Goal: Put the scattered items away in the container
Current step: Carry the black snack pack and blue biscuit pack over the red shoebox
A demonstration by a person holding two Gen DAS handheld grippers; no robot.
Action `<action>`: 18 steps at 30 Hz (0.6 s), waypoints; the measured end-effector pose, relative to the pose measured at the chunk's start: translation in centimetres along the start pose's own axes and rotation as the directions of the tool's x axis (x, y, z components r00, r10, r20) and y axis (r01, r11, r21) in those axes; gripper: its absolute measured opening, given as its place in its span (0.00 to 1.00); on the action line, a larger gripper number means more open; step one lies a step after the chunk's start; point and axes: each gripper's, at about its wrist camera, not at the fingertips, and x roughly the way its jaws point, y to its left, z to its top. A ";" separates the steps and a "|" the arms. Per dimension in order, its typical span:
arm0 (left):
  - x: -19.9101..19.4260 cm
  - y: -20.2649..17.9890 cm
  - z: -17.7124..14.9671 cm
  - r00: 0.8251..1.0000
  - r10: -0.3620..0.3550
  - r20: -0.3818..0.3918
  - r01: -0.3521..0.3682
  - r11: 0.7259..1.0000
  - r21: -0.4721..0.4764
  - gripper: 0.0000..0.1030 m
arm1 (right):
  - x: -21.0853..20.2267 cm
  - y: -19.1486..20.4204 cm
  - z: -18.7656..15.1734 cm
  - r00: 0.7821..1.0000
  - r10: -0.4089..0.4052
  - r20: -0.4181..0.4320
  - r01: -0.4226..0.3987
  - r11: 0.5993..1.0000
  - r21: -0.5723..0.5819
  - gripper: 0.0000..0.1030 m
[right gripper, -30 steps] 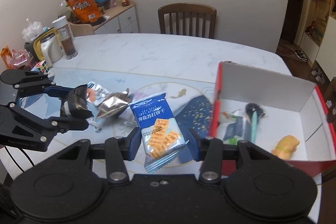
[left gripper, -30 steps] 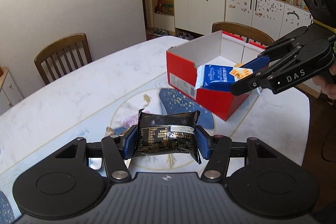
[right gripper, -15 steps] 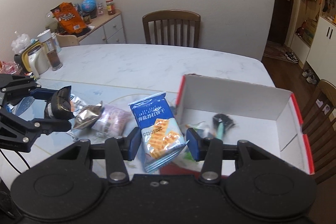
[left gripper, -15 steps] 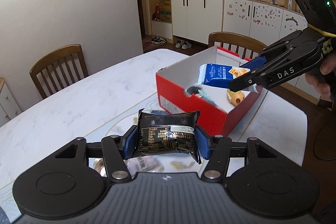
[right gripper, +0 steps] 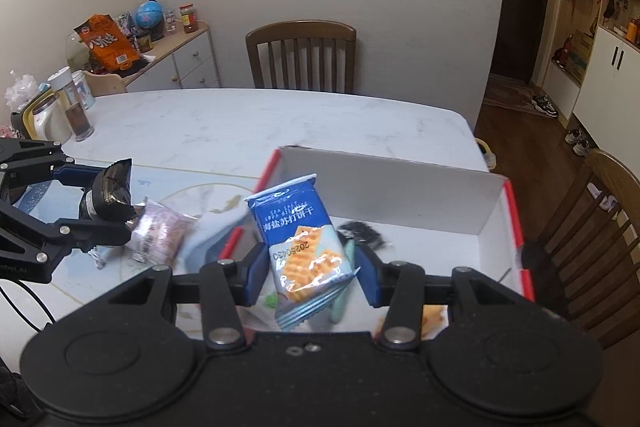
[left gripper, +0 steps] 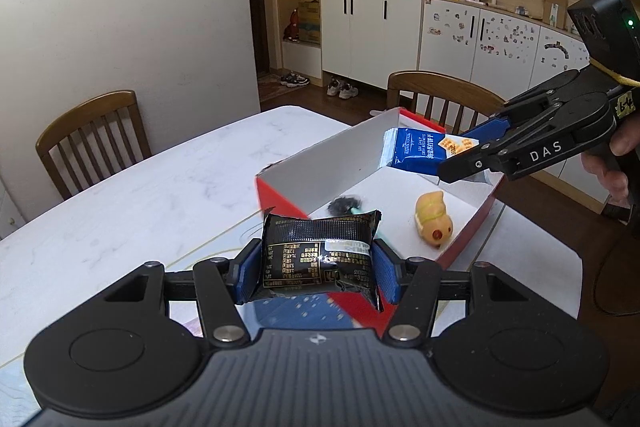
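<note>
My left gripper (left gripper: 316, 269) is pinching a black packet (left gripper: 318, 255) crosswise btwn its blue pads (left gripper: 249, 277), packet held level above the near corner of the red box (left gripper: 280, 195). From the right cam I see the same gripper (right gripper: 106, 205) at the left edge, well left of the box and off the table.

My right gripper (right gripper: 310, 269) has its pads (right gripper: 256, 273) a bit apart w/ a blue cracker pack (right gripper: 302, 239) btwn them; the left pad touches the pack, but there's a gap at the right pad, so I can't tell if it's gripped or loose. Pack is tilted, over the box's open inside. In the left cam the gripper (left gripper: 460, 159) comes in from the right, pack (left gripper: 416, 151) sticking out over the far half of the box.

Inside the box, on its white floor: a yellow toy (left gripper: 434, 223) on its side, plus a dark fuzzy thing (left gripper: 344, 205) w/ a teal handle.

On the table (right gripper: 248, 123), left of the box (right gripper: 400, 187), a pinkish packet (right gripper: 158, 237) lies just beside the black packet (right gripper: 110, 195).

Further back, a chair (right gripper: 302, 55) at the table's far side, and a cabinet (right gripper: 176, 61) w/ an orange bag (right gripper: 108, 45) on top.
</note>
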 end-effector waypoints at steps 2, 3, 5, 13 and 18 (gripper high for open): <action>0.9 -0.6 0.4 1.000 -0.007 -0.004 0.007 1.000 0.001 0.55 | -0.1 -1.0 0.0 1.000 -0.005 -0.002 0.005 1.000 0.002 0.45; 1.3 -0.9 0.6 1.000 -0.011 -0.007 0.011 1.000 0.004 0.55 | -0.2 -1.5 -0.1 1.000 -0.007 -0.003 0.007 1.000 0.004 0.45; 2.3 -1.6 1.1 1.000 -0.021 -0.014 0.021 1.000 0.013 0.55 | -0.2 -2.5 -0.3 1.000 -0.010 -0.008 0.011 1.000 0.011 0.45; 6.6 -4.4 2.9 0.996 -0.056 -0.063 0.059 0.997 0.048 0.55 | 0.7 -5.9 -0.7 0.999 -0.019 -0.037 0.020 1.000 0.021 0.45; 9.6 -6.1 3.7 0.992 -0.068 -0.106 0.077 0.994 0.077 0.55 | 1.9 -7.6 -0.7 0.997 -0.031 -0.068 0.033 0.999 0.017 0.45</action>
